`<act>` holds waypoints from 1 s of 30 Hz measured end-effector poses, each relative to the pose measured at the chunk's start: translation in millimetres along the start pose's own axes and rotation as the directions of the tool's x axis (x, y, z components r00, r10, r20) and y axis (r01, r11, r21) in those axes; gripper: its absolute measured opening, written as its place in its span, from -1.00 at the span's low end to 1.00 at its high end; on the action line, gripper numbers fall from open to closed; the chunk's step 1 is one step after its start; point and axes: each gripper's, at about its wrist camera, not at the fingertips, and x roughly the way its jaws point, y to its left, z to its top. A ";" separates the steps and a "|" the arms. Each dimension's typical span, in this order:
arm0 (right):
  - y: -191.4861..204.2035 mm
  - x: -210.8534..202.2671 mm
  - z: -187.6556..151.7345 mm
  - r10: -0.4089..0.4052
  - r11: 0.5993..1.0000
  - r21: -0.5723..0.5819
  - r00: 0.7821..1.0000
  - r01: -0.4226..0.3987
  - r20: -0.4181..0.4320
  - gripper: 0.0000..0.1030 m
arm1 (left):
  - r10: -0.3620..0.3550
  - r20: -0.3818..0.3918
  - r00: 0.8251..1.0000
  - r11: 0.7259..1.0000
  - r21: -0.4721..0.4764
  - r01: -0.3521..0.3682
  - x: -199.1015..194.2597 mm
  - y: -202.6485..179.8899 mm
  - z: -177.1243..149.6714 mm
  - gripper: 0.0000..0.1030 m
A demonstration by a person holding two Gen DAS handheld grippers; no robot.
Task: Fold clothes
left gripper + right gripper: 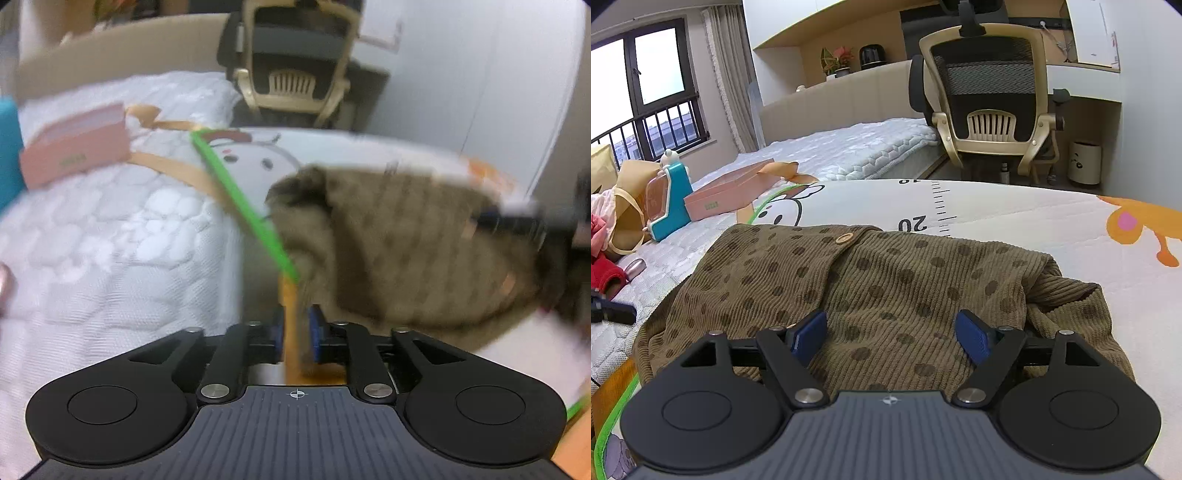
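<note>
The left gripper point(295, 332) has its blue pads close together with nothing clearly pinched, and its picture is blurry. The brown spotted top point(871, 288) lies bunched to its right, on the white play mat point(1015, 214). The right gripper point(892, 338) is wide open, just above the top, with cloth between and ahead of its pads. I think smoothing comes next: each gripper should pinch one edge, low and firm, then pull flat before folding toward the wooden button point(844, 238).
</note>
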 end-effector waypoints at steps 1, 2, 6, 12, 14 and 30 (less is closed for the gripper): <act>-0.2 -0.1 -0.1 0.001 1.000 0.000 1.000 -0.001 0.000 0.54 | -0.056 0.020 0.998 0.998 -0.041 0.057 4.0 2.2 7.0 -0.03; -0.3 -0.3 -0.3 0.002 1.000 0.001 1.000 -0.002 0.000 0.55 | -0.111 0.043 0.993 0.990 -0.082 0.114 8.0 4.4 14.1 0.12; -1.3 -1.2 -1.0 0.000 1.000 0.004 1.000 0.000 0.001 0.57 | -0.246 0.039 0.969 0.946 -0.209 0.248 54.7 13.8 35.2 0.33; -2.5 -2.0 -1.6 -0.001 1.000 0.013 1.000 0.001 0.004 0.60 | -0.133 -0.024 0.991 0.961 -0.246 0.123 79.8 38.3 42.1 0.15; -2.4 -0.8 -1.2 0.004 1.000 0.011 1.000 -0.004 -0.002 0.64 | -0.051 0.028 0.998 0.976 -0.208 0.055 64.1 40.5 50.3 0.42; -75.8 -0.4 38.2 0.003 0.950 0.312 0.999 0.008 -0.033 0.69 | -0.277 -0.028 0.961 0.935 -0.239 0.262 144.8 -1.2 86.3 0.82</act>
